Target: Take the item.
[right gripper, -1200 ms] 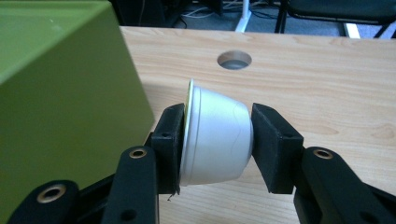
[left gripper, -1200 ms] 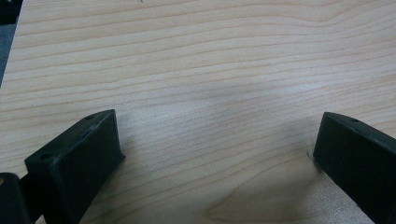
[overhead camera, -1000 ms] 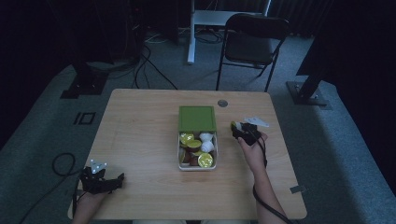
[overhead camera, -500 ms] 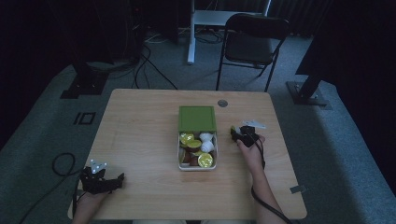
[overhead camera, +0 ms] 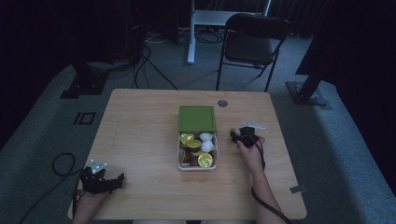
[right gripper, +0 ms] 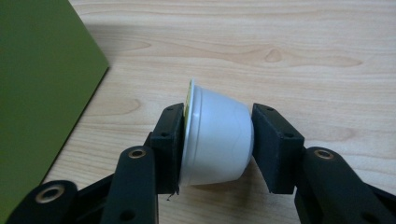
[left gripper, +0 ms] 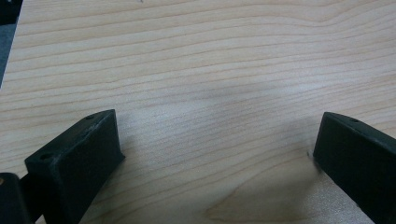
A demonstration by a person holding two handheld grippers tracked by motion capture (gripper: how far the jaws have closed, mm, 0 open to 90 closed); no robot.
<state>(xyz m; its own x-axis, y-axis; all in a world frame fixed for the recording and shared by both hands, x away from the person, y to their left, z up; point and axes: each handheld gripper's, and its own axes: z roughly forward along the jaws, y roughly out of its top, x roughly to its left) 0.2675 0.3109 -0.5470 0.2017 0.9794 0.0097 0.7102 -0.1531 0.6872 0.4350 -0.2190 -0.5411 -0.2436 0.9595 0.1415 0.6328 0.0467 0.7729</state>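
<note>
Right gripper [right gripper: 218, 140] pinching a small white capsule [right gripper: 215, 137] sideways, foil lid against one pad and base against the other, just right of the white box [overhead camera: 180, 161] of capsules, low over the wooden table [overhead camera: 140, 135]. Green lid [overhead camera: 197, 118] touching the box's far end. Left gripper [left gripper: 217, 156] spread wide over bare wood, well left of the box, apparently resting there.

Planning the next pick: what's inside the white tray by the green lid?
The white tray holds small capsules: gold-foil tops, white cups and some brown ones. Whatever lies beneath that top layer is covered. The right gripper clamps another white cup.
</note>
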